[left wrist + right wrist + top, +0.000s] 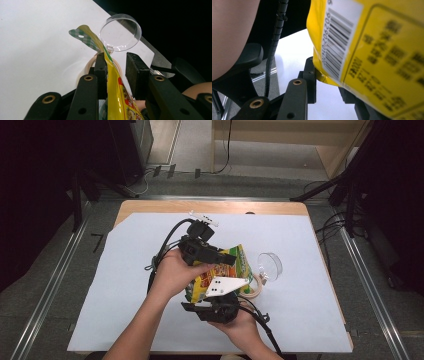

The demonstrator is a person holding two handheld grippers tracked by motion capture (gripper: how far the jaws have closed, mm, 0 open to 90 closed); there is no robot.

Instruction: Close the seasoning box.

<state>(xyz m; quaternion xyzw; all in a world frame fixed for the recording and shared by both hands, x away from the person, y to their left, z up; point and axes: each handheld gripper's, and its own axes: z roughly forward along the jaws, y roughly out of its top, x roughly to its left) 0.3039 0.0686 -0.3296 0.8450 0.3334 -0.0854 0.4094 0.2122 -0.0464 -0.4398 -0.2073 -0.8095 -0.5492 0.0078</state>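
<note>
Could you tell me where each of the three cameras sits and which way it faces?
High view: above the person's side, facing forward and down on the table; both forearms and hands show.
Left gripper view: on the left gripper, looking along its jaws at the yellow packet and clear dish.
Right gripper view: on the right gripper, facing the packet's barcode.
All views share the packet.

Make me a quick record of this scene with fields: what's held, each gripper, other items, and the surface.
held item: yellow snack packet, lifted above the table between both grippers
left gripper: packet edge lies against one jaw, gap to the other
right gripper: packet's lower corner between its jaws; grip unclear
other items: clear round lid, tape roll, both on the sheet
surface: white sheet on a wooden table
</note>
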